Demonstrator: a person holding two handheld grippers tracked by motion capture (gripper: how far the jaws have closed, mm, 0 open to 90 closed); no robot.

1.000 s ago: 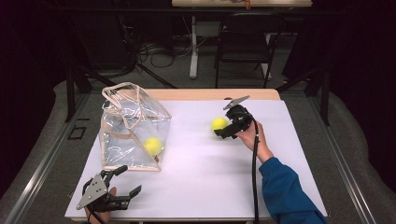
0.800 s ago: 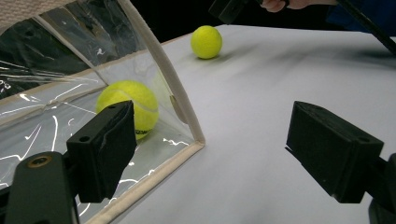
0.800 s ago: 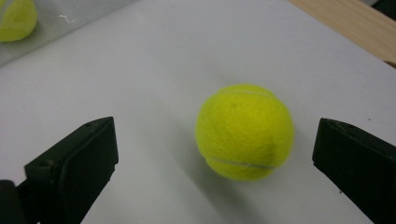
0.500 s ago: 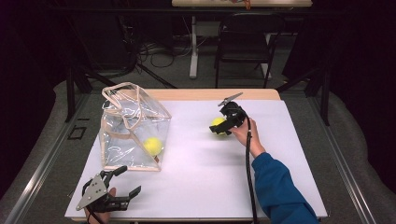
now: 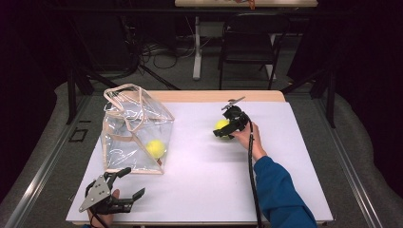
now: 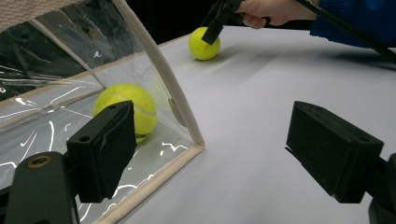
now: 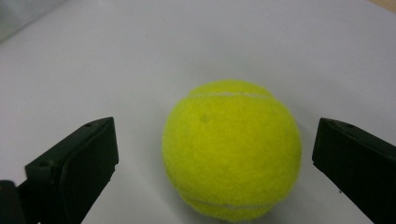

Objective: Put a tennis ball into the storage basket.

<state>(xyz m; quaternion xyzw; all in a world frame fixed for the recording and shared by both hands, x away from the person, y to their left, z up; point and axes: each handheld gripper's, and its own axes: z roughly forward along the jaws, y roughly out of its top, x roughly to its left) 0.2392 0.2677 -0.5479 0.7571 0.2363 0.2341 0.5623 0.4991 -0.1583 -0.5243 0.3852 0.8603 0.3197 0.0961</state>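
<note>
The right gripper (image 7: pixel 215 154) has its jaws spread wide, one either side of the loose tennis ball (image 7: pixel 231 149) and clear of it. The ball sits on the white table (image 5: pixel 199 190), well apart from the clear bag (image 5: pixel 135 130). If the jaws close off-centre the ball could roll out (it is round and unrestrained). The right hand (image 5: pixel 247 135) reaches forward, forearm stretched across the table. The left gripper (image 5: pixel 114 197), also spread and empty, rests near the front edge by the bag, which already holds a second ball (image 5: pixel 155 148), probably resting on the bag's floor.
</note>
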